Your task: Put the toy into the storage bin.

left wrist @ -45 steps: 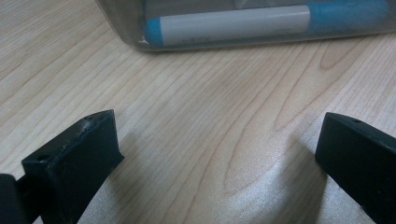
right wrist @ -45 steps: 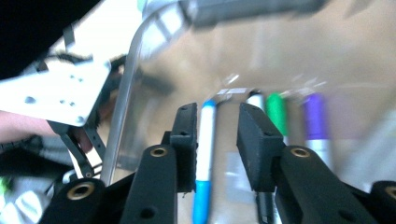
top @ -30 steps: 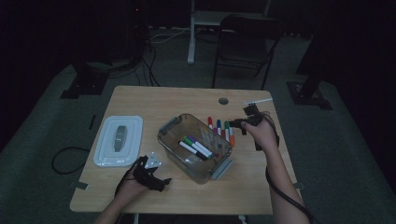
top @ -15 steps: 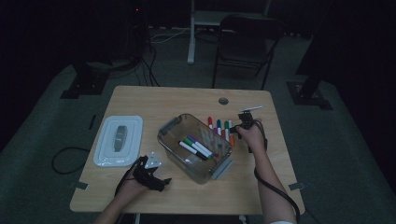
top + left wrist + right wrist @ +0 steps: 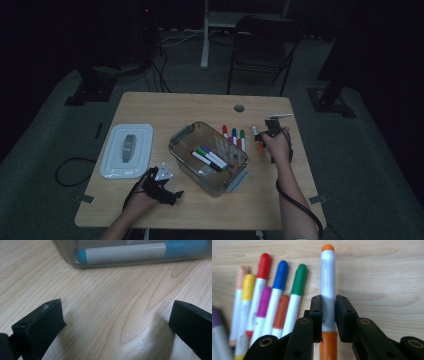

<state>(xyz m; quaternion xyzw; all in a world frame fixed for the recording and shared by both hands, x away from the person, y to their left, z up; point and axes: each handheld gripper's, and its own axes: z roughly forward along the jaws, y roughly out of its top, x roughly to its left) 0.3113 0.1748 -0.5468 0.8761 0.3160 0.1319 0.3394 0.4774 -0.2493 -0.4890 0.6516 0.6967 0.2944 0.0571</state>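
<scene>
right gripper view: fingers (image 5: 328,312) tight around orange marker (image 5: 328,295)

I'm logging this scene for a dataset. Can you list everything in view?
Light wooden table: one, centre.
Clear plastic bin: one, mid-table, markers inside.
White plastic lid: one, table's left.
Loose felt markers: several; red, blue, green, yellow, pink among them; right of the bin.
Orange-capped white marker: one, clamped in the right gripper.
Black folding chair: one, behind the table.
Left gripper: open, over bare wood.
Right gripper: shut on the marker.
</scene>
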